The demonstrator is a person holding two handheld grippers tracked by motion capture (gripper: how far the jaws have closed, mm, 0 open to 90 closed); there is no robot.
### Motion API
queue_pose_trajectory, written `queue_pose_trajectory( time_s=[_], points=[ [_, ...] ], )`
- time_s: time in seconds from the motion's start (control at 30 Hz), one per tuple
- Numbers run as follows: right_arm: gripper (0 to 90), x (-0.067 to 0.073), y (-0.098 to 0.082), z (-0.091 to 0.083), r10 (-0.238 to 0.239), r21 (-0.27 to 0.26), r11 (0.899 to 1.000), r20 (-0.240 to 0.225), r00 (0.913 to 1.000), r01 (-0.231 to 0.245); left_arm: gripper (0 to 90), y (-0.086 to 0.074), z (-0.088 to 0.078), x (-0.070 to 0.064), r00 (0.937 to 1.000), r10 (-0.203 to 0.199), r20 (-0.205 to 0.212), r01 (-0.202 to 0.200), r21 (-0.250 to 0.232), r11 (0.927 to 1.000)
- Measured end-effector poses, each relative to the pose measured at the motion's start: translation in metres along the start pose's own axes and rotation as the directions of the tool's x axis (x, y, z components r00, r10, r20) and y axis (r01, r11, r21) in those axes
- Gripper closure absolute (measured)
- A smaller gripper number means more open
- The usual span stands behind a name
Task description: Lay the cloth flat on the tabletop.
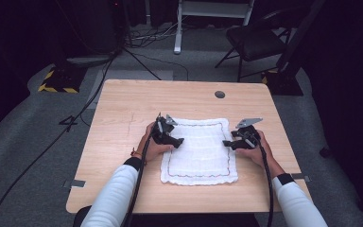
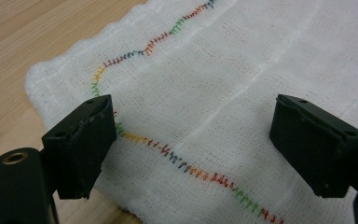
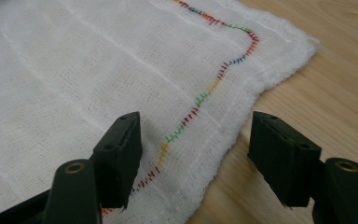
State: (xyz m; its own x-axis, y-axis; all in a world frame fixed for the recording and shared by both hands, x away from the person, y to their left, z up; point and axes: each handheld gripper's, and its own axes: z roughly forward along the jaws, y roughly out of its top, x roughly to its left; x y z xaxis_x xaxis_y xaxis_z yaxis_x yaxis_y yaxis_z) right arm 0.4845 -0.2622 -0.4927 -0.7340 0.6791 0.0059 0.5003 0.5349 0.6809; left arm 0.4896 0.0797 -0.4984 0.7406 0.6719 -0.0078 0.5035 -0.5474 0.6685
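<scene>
A white gauze cloth (image 1: 198, 151) with a wavy multicoloured stitched border lies flat on the wooden table (image 1: 123, 109). My left gripper (image 1: 178, 142) is at the cloth's left edge, pointing inward. In the left gripper view the cloth (image 2: 223, 65) lies under the left gripper (image 2: 191, 121), whose jaws stand wide apart over the stitched corner with nothing pinched. My right gripper (image 1: 227, 143) is at the cloth's right edge, facing the left one. In the right gripper view the right gripper (image 3: 193, 135) straddles the hem of the cloth (image 3: 74, 70), jaws apart and pressing on nothing.
A round dark grommet hole (image 1: 220, 94) sits near the table's far edge. Beyond the table stand a black chair (image 1: 255, 40) and a yellow-and-black striped base (image 1: 59, 81), with cables across the grey floor. Bare wood surrounds the cloth on all sides.
</scene>
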Motion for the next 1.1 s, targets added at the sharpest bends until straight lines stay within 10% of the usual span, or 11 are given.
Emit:
queue_pose_trajectory(
  time_s=[0.27, 0.53, 0.8, 1.1],
  points=[
    [37.6, 0.006, 0.005, -0.015, -0.009, -0.075, 0.997, 0.026, 0.9996, 0.011, 18.5, 0.001, -0.022, 0.011, 0.9992, 0.011, -0.038, -0.012, -0.039, 0.9992],
    [39.5, 0.056, 0.026, -0.021, -0.137, -0.127, 0.983, -0.043, 0.9897, 0.130, 19.2, -0.006, -0.024, 0.034, 0.9958, -0.027, -0.088, 0.025, -0.023, 0.9994],
    [40.2, 0.110, 0.036, -0.007, -0.255, -0.140, 0.962, -0.144, 0.9561, 0.236, 19.9, 0.000, -0.006, 0.048, 0.9904, -0.083, -0.111, 0.079, -0.035, 0.9962],
    [40.4, 0.167, 0.043, 0.010, -0.366, -0.150, 0.929, -0.242, 0.8987, 0.338, 19.1, -0.002, 0.002, 0.063, 0.9883, -0.131, -0.079, 0.126, -0.057, 0.9904]
  ],
)
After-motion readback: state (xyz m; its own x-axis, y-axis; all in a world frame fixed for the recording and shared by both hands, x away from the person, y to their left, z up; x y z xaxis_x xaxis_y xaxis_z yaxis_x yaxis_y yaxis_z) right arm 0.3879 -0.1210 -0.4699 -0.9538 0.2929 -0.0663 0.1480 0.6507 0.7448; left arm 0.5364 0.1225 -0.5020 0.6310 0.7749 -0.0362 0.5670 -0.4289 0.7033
